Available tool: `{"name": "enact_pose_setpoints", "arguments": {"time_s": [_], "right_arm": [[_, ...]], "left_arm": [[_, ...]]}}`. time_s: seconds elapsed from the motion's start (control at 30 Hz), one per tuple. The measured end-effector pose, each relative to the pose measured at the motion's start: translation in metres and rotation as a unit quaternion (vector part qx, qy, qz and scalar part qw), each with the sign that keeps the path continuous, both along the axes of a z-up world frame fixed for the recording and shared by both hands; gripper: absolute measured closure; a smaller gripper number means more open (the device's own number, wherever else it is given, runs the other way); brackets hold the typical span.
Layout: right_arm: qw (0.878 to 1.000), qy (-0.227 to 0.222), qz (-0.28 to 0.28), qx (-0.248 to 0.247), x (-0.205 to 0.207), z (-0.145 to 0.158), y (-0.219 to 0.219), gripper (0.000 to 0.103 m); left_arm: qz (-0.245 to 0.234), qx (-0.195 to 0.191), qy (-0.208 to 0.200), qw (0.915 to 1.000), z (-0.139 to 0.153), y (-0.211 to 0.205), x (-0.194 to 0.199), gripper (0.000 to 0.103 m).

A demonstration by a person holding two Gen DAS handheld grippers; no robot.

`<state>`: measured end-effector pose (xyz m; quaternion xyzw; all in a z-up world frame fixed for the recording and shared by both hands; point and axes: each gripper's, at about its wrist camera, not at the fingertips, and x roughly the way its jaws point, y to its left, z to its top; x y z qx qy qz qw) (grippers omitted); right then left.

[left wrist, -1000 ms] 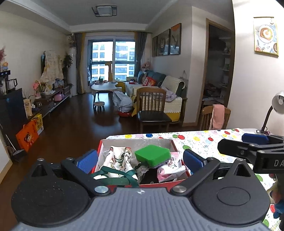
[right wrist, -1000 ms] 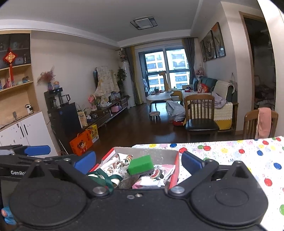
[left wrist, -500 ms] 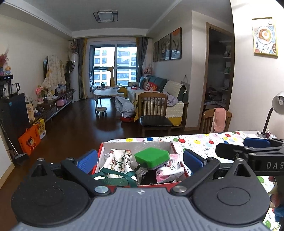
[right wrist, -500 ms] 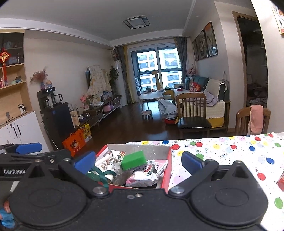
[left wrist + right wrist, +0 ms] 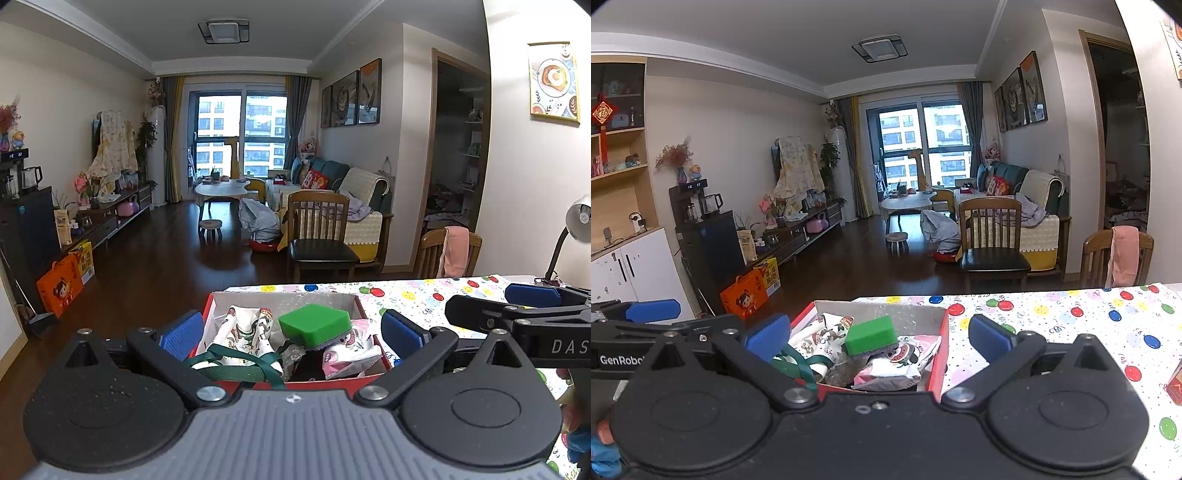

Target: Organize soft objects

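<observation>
A red cardboard box (image 5: pixel 364 312) (image 5: pixel 942 343) stands on the table near its far edge. In it lie a green sponge (image 5: pixel 314 325) (image 5: pixel 871 334), a printed cloth bag with green straps (image 5: pixel 245 332) (image 5: pixel 820 338) and a pink printed pouch (image 5: pixel 351 354) (image 5: pixel 897 365). My left gripper (image 5: pixel 293 334) is open and empty, held close in front of the box. My right gripper (image 5: pixel 879 338) is open and empty, beside the left one, facing the same box. The right gripper also shows at the right of the left wrist view (image 5: pixel 524 306).
The table has a white cloth with coloured balloons (image 5: pixel 1071 317) (image 5: pixel 417 295). A desk lamp (image 5: pixel 576 229) stands at the table's right side. Wooden chairs (image 5: pixel 993 243) (image 5: pixel 1115 258) stand beyond the far edge. A small red object (image 5: pixel 1174 384) sits at the right.
Both grippers have tilted and drawn back a little, so the box sits lower and a bit farther in both views. The jaws have stayed open. The box's contents have not moved.
</observation>
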<state>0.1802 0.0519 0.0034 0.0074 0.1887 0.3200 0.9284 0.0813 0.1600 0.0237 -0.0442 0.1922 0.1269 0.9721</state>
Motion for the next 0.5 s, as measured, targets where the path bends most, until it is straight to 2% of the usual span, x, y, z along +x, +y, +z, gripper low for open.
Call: {"name": "enact_pose_setpoints", "arguments": {"time_s": [0.5], "right_arm": [[1.0,0.0,-0.007,-0.006,-0.0015,-0.0002,0.0004,0.0]], "left_arm": [[-0.003,-0.011,-0.001,0.9999,0.0015,0.0038,-0.0029,0.0]]}}
